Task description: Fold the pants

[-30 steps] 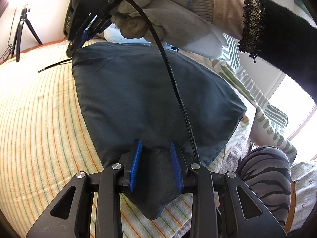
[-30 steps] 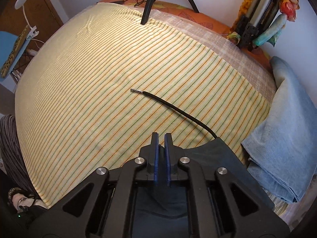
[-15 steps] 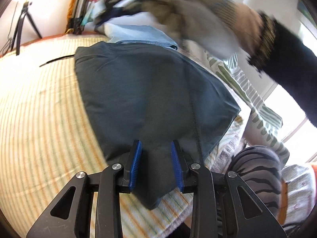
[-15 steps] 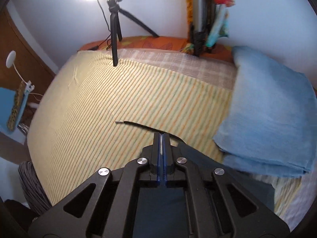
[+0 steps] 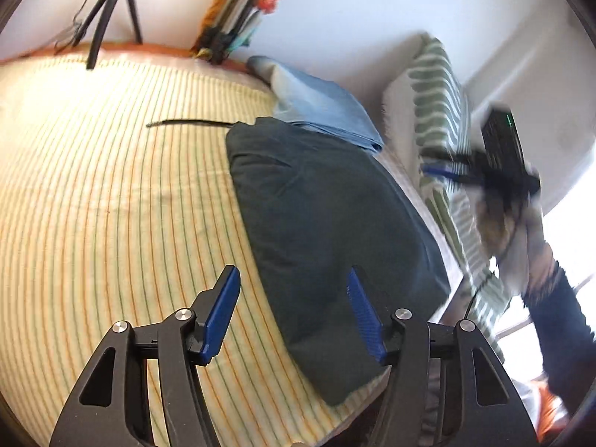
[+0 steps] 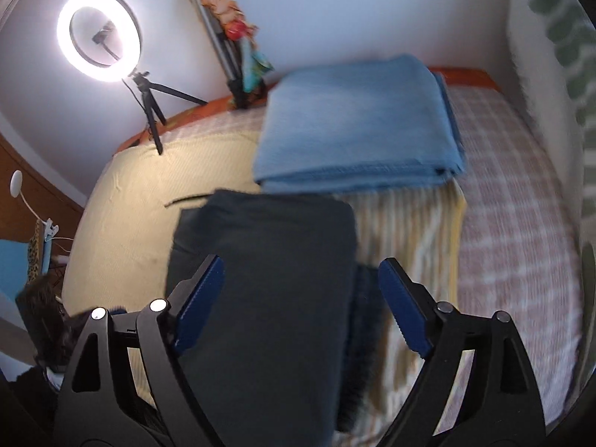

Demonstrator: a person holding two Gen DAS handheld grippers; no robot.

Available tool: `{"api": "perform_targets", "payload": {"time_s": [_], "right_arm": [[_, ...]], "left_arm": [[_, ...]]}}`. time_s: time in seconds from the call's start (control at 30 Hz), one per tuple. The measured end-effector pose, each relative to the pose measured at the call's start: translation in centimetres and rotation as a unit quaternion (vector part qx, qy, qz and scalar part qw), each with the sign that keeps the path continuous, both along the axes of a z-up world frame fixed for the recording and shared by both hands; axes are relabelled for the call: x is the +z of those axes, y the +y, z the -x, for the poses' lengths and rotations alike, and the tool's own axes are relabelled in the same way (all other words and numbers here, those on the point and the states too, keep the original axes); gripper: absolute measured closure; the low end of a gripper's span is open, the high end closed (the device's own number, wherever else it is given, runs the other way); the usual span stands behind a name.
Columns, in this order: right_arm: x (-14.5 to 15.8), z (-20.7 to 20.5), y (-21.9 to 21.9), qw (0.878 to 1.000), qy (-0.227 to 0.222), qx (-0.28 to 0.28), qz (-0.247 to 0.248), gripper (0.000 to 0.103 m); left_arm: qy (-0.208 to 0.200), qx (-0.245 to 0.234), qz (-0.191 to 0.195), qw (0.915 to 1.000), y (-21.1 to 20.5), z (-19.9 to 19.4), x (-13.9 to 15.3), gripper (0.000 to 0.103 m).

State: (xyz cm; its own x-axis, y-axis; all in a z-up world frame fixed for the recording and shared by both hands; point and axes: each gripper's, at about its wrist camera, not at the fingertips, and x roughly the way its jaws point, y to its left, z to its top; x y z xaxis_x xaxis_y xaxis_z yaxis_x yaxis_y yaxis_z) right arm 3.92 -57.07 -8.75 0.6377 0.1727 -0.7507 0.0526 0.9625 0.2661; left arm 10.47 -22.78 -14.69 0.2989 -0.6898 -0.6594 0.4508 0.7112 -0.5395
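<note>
Left wrist view looks over a bed covered by a yellow striped sheet (image 5: 111,193), with the dark folded pants (image 5: 327,223) lying flat on its right part, a black drawstring (image 5: 186,123) trailing from their far corner. Just beyond them sits a folded light blue garment (image 5: 316,108), its near edge meeting the pants, and a green-striped pillow (image 5: 436,85) stands against the wall. From the right wrist view a lit ring light (image 6: 98,35) on a small tripod stands at the head of the bed. Both tongs have just been opening: the left gripper (image 5: 292,309) is released above the pants' near end, gripping nothing, and the right gripper (image 6: 300,298), blurred in a gloved hand (image 5: 517,231), stands spread wide over the pants, also released.
</note>
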Motion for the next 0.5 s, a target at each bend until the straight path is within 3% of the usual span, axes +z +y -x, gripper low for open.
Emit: {"api": "perform_targets", "payload": {"time_s": [0.27, 0.5], "right_arm": [[-5.3, 0.3, -3.1, 0.993, 0.054, -0.002, -0.103, 0.016], [-8.0, -0.8, -3.4, 0.981, 0.07, 0.022, -0.179, 0.016]], "left_arm": [[0.084, 0.002, 0.014, 0.9964, -2.2, -3.3, -3.0, 0.044], [0.114, 0.003, 0.023, 0.9933, -3.2, -4.4, -4.1, 0.044]]}}
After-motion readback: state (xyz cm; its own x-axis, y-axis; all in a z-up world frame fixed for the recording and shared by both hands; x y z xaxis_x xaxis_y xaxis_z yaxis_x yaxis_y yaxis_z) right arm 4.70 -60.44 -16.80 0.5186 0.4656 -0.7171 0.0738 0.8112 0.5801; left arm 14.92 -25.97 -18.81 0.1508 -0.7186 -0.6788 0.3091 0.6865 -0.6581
